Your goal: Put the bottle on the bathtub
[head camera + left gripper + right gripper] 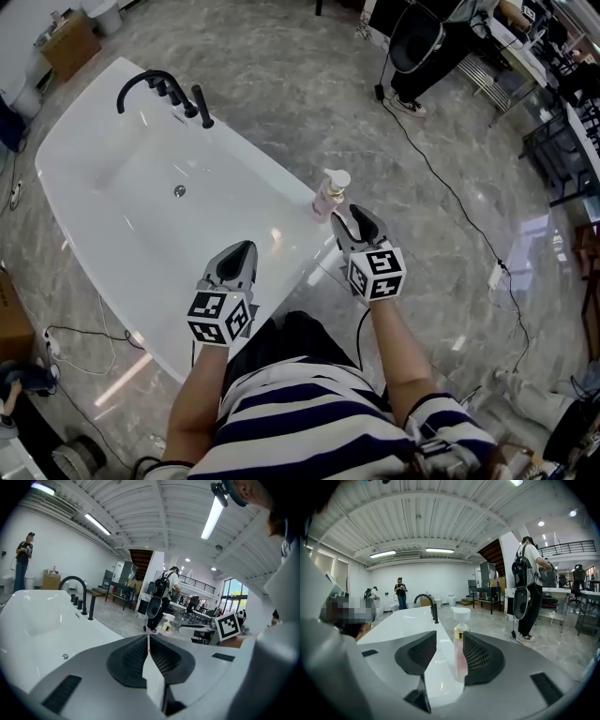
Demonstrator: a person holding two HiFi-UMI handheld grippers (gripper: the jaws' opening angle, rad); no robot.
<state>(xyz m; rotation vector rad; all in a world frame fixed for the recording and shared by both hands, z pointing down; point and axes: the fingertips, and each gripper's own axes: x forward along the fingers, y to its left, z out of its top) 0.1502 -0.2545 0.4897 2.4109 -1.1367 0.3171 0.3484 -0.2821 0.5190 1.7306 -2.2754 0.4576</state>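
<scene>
Bottle (330, 195) upright on bathtub (281, 202) rim, just ahead of right tool (354, 223), released, jaws apart. Left tool (239, 255) clenched, empty, over tub edge.

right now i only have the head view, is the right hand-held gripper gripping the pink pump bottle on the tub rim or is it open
observer: open. In the right gripper view the right hand-held gripper has its jaws apart. The pink plastic pump bottle stands upright on the white bathtub rim and shows in the gap, close beside the right pad. I cannot tell if they touch.
operator: and the left one, holding anything
observer: no, the left hand-held gripper has its jaws together with nothing between them.
</scene>
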